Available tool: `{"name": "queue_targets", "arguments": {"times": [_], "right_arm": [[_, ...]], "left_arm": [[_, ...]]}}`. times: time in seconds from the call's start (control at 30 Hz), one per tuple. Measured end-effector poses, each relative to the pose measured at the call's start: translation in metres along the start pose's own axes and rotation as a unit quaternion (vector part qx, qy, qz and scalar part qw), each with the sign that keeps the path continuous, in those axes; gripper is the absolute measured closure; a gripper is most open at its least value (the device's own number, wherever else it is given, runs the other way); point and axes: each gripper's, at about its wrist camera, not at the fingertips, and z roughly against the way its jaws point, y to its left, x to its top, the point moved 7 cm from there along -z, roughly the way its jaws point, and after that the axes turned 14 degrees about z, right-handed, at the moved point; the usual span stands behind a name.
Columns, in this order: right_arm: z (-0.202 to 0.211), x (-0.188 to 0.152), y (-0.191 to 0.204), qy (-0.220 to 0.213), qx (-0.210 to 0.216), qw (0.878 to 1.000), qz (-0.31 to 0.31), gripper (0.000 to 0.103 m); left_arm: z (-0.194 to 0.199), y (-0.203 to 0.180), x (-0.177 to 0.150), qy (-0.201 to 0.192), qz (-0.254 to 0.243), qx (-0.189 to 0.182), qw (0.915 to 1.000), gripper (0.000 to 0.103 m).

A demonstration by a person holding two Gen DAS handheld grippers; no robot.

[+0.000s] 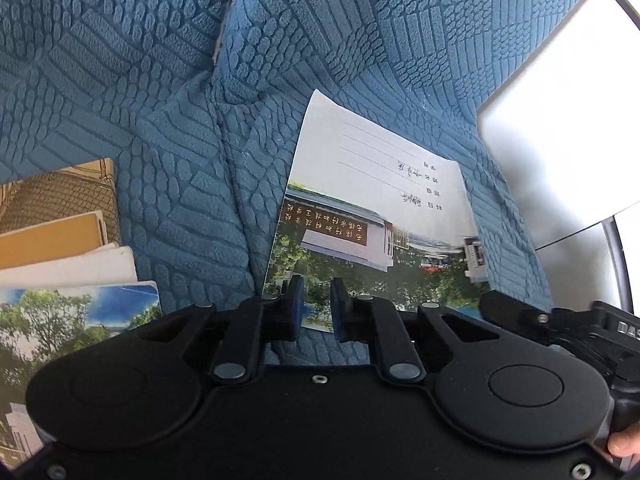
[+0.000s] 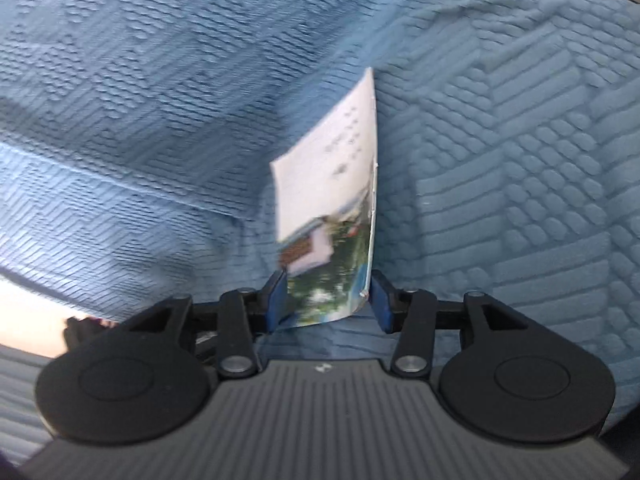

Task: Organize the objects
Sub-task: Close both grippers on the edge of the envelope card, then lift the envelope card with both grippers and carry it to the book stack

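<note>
Both wrist views near, sharing booklet (image 1: 376,216)

Blue textured sofa cushions (image 1: 180,208), stack of books (image 1: 68,248) at left

- A blue quilted sofa cover (image 1: 168,128) fills both views, its raised pattern running in blocks (like woven bricks).
- A seam (image 1: 224,136) divides the cushions.
- Bright daylight at the right edge (image 1: 576,92), possibly a window.
</note>
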Motion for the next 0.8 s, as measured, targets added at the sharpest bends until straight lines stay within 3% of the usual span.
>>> {"name": "queue_targets", "arguments": {"times": [0.07,0.13,0.2,0.27,0.3,0.33,0.4,0.43,0.6,0.8], "right_arm": [[0.000,0.001,0.003,-0.009,0.003,1.000,0.005,0.060],[-0.002,0.002,0.005,-0.013,0.005,1.000,0.009,0.081],[-0.003,0.004,0.008,-0.019,0.002,1.000,0.019,0.092],[-0.002,0.007,0.011,-0.025,0.001,0.999,0.038,0.094],[0.000,0.007,0.013,-0.031,0.009,0.999,0.039,0.094],[0.003,0.008,0.012,-0.037,0.022,0.999,0.033,0.094],[0.007,0.011,0.015,-0.047,0.031,0.998,0.039,0.094],[0.009,0.012,0.017,-0.053,0.032,0.997,0.044,0.094],[0.014,0.014,0.018,-0.060,0.040,0.997,0.041,0.095],[0.018,0.013,0.020,-0.061,0.061,0.996,0.025,0.095]], "left_arm": [[0.000,0.002,0.001,0.003,0.014,-0.009,0.9999,0.090],[0.000,0.004,0.002,0.006,0.026,-0.015,0.9995,0.090],[0.000,0.006,0.001,0.014,0.042,-0.025,0.9987,0.091],[0.001,0.007,0.001,0.021,0.061,-0.036,0.9973,0.089],[0.002,0.008,0.002,0.023,0.075,-0.047,0.9959,0.081],[0.004,0.008,0.002,0.027,0.091,-0.066,0.9933,0.067],[0.010,0.008,0.005,0.035,0.123,-0.104,0.9863,0.050],[0.015,0.008,0.006,0.035,0.139,-0.116,0.9827,0.048],[0.036,0.008,0.000,0.053,0.214,-0.193,0.9563,0.038],[0.036,0.003,-0.023,0.086,0.255,-0.245,0.9314,0.032]]}}
